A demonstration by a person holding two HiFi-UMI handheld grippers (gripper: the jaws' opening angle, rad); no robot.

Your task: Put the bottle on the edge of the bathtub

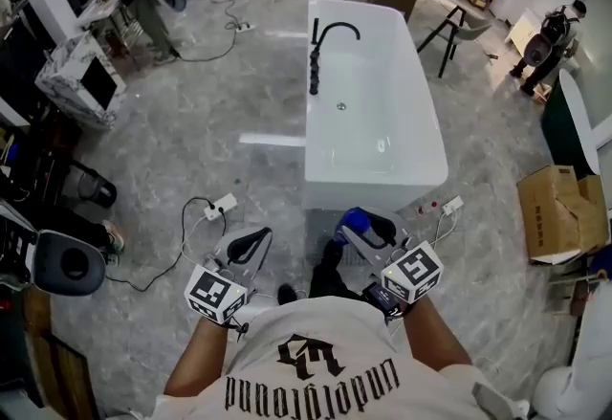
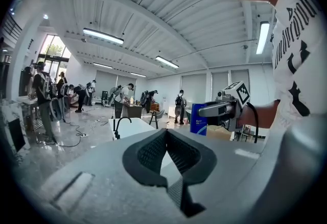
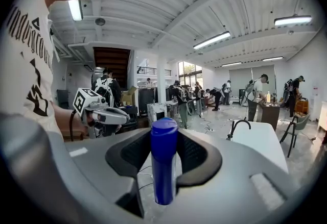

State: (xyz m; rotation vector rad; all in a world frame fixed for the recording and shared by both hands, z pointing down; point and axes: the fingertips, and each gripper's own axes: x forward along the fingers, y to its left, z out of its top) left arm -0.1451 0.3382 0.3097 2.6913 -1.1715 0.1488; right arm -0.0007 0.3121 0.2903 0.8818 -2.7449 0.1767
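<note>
Blue plastic bottle [image 3: 163, 167] held upright in right gripper [image 3: 164, 139], near the end of the white rectangular bathtub [image 1: 375, 187].
Right jaws pinch the bottle's sides, with its cap above the pads. Left gripper [image 2: 166, 133] is empty, its jaws seemingly pressed together at the tips. The tub stands on the grey marbled floor [image 1: 210, 131].

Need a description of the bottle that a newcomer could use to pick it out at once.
Find the white bathtub mid-floor; the person stands just short of its near end. The bottle stands upright between the jaws of the right hand-held gripper. It is slim and blue, and the left hand-held gripper holds nothing.
</note>
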